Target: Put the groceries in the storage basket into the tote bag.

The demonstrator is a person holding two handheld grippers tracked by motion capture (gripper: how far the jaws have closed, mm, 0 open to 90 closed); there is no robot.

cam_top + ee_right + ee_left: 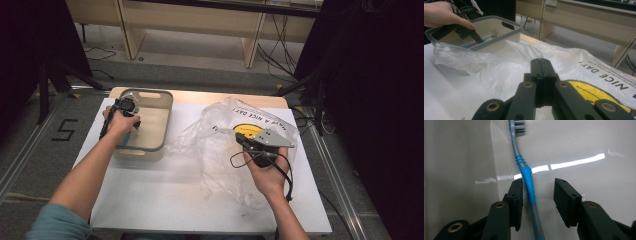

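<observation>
Reaching into the bin (150,122), my left gripper (537,195) stands open astride the toothbrush (527,182) lying on its floor; light, stiff and slick, it wants pinching at the ribbed blue grip. My right gripper (541,66) rests closed, holding nothing, on the plastic bag (574,62).

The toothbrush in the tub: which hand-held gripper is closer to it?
Left. The left hand-held gripper is down in the tub, jaws open around the toothbrush. The right hand-held gripper is off to the side over the plastic bag, jaws shut.
</observation>
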